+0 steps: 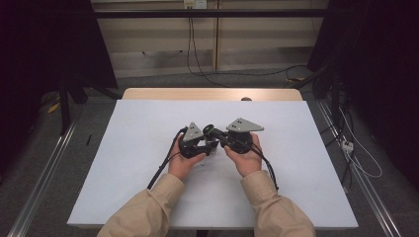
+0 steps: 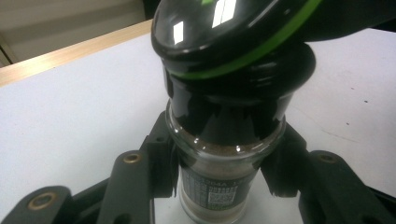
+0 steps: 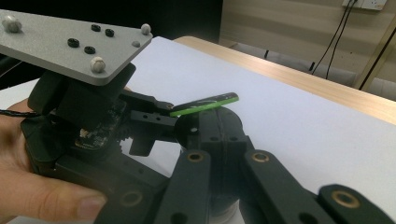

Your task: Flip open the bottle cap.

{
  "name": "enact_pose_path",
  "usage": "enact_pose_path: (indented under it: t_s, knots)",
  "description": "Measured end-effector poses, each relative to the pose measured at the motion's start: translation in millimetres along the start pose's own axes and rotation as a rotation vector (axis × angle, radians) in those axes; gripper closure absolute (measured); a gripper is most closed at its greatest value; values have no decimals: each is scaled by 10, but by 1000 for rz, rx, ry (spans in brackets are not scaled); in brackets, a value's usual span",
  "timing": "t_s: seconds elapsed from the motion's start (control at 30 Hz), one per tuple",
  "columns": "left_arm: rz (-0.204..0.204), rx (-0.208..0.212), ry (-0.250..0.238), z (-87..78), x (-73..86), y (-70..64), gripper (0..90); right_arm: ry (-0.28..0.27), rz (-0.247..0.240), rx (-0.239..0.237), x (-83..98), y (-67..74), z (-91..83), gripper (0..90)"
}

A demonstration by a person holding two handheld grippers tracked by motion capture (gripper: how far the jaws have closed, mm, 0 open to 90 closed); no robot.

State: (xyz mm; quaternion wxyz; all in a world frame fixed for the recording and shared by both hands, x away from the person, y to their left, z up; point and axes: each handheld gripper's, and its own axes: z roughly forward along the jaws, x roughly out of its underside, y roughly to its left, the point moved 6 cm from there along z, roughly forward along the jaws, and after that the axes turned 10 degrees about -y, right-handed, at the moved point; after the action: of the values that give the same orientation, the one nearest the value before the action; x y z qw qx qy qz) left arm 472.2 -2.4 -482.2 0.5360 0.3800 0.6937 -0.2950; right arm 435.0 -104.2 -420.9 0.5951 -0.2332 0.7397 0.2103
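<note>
While upright (axis vertical), spice jar (image 2: 212,186) | left claw (image 2: 219,172) grips body | right claw (image 3: 212,135) grips cap (image 2: 224,42)

Two tan long sleeves (image 1: 148,210) enter from the bottom edge, cuffs loose at the wrists. Left gripper (image 1: 196,144): black body, grey three-cornered plate (image 1: 193,131) on top with small dark holes, black cable (image 1: 163,167) trailing back past the left sleeve. Right gripper (image 1: 228,139): same black build, wider grey plate (image 1: 244,125), black cable (image 1: 269,170) running along the right sleeve. Close up, the left plate (image 3: 70,44) carries black screws and pale round studs. Jaw links (image 3: 187,186) are matte black bars with brass-coloured pivot pins (image 3: 195,157); a bit of circuit board (image 3: 95,130) shows under the left body.
</note>
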Motion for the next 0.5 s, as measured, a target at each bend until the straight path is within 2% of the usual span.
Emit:
enact_pose_path:
  t_s: [0.5]
  knots:
    - [-11, -1, -2, 4, 2, -3, 536, 0, -1, -1, -14, -2, 8, 900]
